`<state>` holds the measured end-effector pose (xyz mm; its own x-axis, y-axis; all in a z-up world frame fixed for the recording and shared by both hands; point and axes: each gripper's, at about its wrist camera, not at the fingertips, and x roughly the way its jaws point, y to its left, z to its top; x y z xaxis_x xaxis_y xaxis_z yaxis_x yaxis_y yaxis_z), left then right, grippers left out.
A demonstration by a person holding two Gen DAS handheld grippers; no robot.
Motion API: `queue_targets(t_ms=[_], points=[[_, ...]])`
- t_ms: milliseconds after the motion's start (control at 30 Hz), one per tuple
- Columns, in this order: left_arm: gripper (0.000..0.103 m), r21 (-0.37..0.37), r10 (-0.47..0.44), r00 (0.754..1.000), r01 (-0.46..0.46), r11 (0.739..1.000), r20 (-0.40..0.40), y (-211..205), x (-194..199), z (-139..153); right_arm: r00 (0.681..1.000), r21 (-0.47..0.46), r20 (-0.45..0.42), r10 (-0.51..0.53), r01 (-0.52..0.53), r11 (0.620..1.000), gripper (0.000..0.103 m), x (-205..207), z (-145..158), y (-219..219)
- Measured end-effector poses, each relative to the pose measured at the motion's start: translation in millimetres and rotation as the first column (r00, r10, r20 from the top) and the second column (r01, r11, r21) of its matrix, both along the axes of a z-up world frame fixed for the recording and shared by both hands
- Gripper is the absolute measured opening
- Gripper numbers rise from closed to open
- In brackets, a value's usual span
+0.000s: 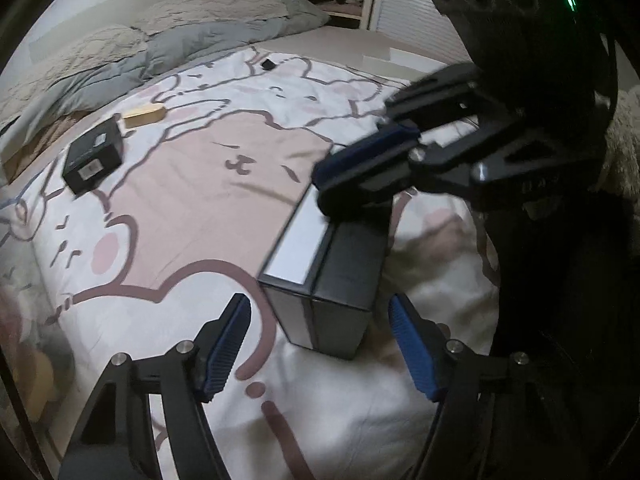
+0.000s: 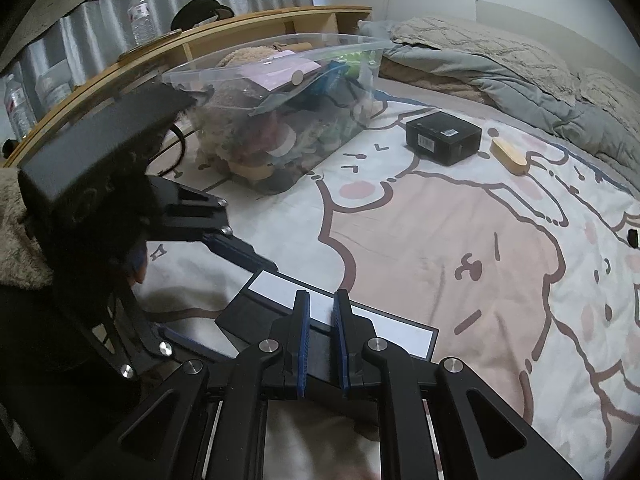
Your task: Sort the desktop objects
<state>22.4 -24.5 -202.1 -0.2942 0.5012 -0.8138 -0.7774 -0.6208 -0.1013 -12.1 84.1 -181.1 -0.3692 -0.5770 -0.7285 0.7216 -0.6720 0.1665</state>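
Observation:
A long black box with a silver-white panel (image 1: 320,276) (image 2: 340,316) lies on the cartoon-print bedsheet (image 1: 200,208). My left gripper (image 1: 320,348) (image 2: 218,300) is open, one finger on each side of the box's near end, and a gap shows beside each pad. My right gripper (image 2: 322,320) (image 1: 328,188) is shut, with its tips down on the far part of the box's top. I cannot tell whether anything thin is pinched between them. A small black box (image 1: 94,156) (image 2: 443,136) and a wooden block (image 1: 144,115) (image 2: 510,156) lie farther off.
A clear plastic bin (image 2: 280,120) full of plush toys and other items stands by the wooden headboard shelf (image 2: 240,28), which carries water bottles. A grey blanket (image 1: 120,60) is bunched at the bed's far side. A tiny black item (image 1: 268,65) lies on the sheet.

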Motion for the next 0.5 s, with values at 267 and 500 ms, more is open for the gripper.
queue_targets(t_ms=[267, 500], points=[[0.071, -0.024, -0.038, 0.999, 0.039, 0.999, 0.028, 11, -2, -16, 1.000, -0.035, 0.011, -0.009, 0.010, 0.999, 0.012, -1, -1, 4], [0.057, -0.032, -0.033, 0.999, 0.034, 0.999, 0.033, 14, -7, -18, 0.999, -0.054, 0.026, -0.022, 0.024, 0.998, 0.012, -3, -1, 6]])
